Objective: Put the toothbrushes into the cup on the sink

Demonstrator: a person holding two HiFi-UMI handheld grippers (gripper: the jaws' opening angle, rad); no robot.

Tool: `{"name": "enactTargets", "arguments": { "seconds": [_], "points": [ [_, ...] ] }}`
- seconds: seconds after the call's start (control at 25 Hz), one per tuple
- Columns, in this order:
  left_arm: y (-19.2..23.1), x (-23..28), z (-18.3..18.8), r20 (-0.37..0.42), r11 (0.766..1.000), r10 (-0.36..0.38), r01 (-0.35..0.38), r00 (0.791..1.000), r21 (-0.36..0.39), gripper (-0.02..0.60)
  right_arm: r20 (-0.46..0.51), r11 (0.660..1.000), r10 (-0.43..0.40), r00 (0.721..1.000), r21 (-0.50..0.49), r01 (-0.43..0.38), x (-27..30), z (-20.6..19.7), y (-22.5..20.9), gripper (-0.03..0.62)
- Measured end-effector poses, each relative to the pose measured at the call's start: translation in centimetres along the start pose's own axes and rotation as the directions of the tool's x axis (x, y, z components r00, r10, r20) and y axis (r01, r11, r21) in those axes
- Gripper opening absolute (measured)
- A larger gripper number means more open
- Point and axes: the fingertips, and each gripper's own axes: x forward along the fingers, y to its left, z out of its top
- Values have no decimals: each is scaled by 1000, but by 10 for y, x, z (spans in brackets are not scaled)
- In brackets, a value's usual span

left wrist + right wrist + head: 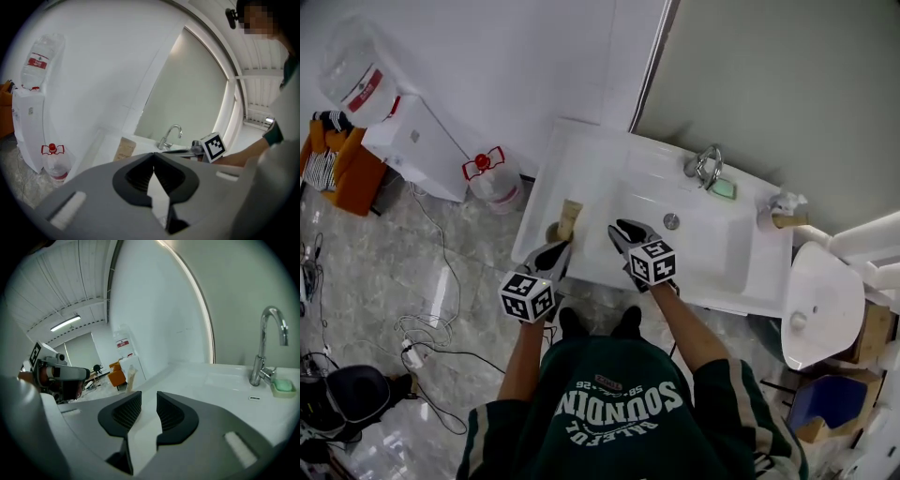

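Note:
A tan cup stands on the front left corner of the white sink; it also shows in the left gripper view and, small, in the right gripper view. I cannot make out any toothbrush. My left gripper hovers at the sink's front edge just below the cup, its jaws shut tip to tip on nothing. My right gripper is over the basin's front rim, open, with nothing between its fingers.
A chrome faucet and a green soap sit at the back of the sink. A water dispenser and a water jug stand on the floor at left. A white fixture is at right.

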Motion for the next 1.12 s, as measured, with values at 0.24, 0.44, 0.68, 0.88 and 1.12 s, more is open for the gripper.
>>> {"name": "enactTargets", "arguments": {
  "seconds": [0.24, 0.44, 0.68, 0.88, 1.12],
  "points": [
    [-38, 49, 8, -30, 997, -68, 69, 997, 41, 51, 82, 992, -128, 988, 29, 126, -57, 12, -55, 30],
    [-71, 85, 13, -57, 989, -122, 127, 991, 82, 51, 159, 969, -246, 956, 52, 241, -116, 20, -99, 3],
    [-108, 124, 19, -78, 970, -191, 201, 978, 140, 51, 209, 925, -380, 901, 86, 370, -181, 18, -145, 3],
    [-136, 148, 23, -90, 952, -237, 250, 967, 175, 51, 227, 895, -447, 866, 118, 431, -224, 12, -166, 3],
    [-158, 162, 24, -98, 939, -270, 284, 958, 195, 51, 238, 870, -492, 837, 147, 470, -252, 5, -179, 3]
  ]
}}
